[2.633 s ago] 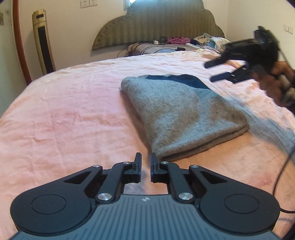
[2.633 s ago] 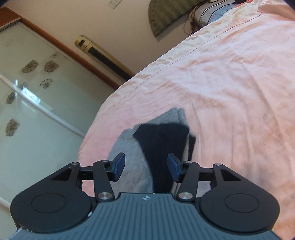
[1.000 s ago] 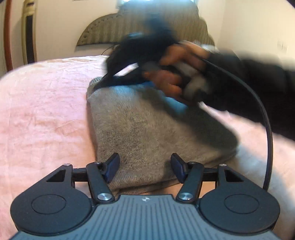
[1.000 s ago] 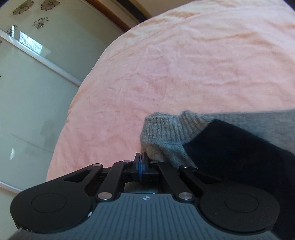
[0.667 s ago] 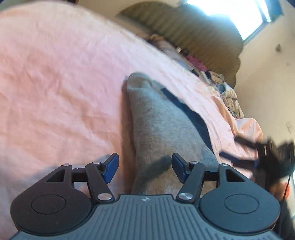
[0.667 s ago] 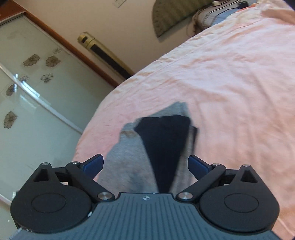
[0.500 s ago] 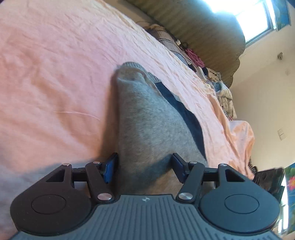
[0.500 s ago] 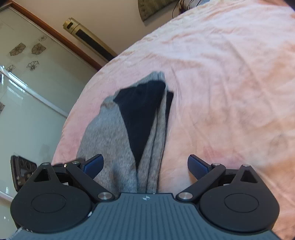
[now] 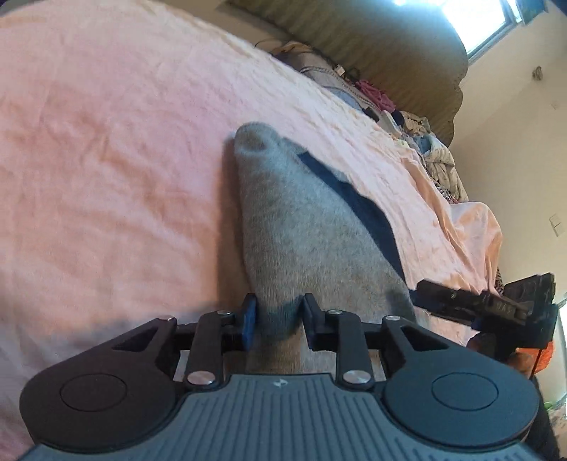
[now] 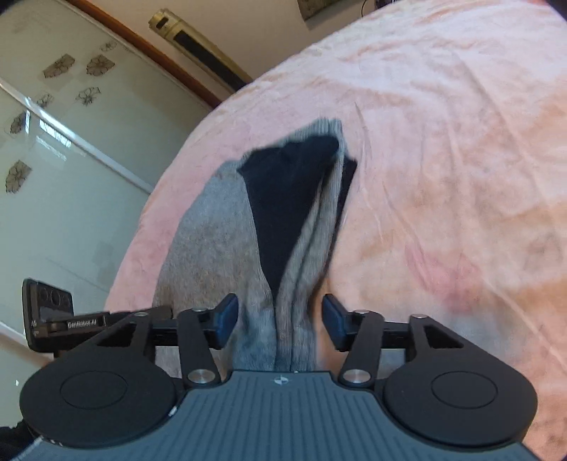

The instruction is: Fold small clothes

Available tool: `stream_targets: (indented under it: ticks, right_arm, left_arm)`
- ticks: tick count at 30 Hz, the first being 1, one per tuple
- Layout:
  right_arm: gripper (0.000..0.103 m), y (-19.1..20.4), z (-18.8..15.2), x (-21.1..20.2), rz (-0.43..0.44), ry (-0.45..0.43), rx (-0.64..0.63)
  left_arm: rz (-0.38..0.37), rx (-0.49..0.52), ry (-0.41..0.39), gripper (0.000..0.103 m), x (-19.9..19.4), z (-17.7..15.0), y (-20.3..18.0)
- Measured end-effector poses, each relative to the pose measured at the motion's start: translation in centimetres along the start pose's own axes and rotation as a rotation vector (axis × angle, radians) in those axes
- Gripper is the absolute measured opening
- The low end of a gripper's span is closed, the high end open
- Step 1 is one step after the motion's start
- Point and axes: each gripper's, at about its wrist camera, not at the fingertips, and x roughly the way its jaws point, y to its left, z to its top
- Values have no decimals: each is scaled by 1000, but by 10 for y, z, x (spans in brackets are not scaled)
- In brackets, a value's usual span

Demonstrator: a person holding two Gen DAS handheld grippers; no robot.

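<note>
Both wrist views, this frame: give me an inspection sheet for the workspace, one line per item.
Surface: pink bedsheet, wrinkled.
Job's things: grey sweater with navy panel, folded, lying on the sheet.
Clutter: heap of clothes by the headboard.
Grippers: left gripper has just been closing, sweater edge pinched between its pads; right gripper has just been narrowing, astride the sweater's layered edge, pads apart from it.
Cables: nothing seen.
Surroundings: glass door, tower fan, window.
</note>
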Motion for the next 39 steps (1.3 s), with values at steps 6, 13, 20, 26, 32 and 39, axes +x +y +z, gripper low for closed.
stream_targets:
  ticks: [6, 13, 20, 26, 32, 39]
  right_arm:
    - [65, 8, 70, 51, -95, -26, -46]
    - [21, 12, 83, 117, -299, 66, -197]
    - [55, 60, 44, 55, -239, -81, -270]
    - [66, 60, 6, 87, -231, 42, -416]
    - [71, 59, 23, 57, -194, -10, -228]
    - [91, 19, -24, -11, -89, 37, -85]
  left_arm:
    - [245, 360, -136, 40, 35, 18, -70]
    - [359, 443, -108, 52, 78, 16, -80]
    - [331, 402, -113, 53, 74, 13, -70]
    - [348, 420, -115, 53, 78, 13, -75]
    - [334, 367, -125, 54, 60, 9, -70]
    - [9, -7, -6, 56, 8, -20, -5]
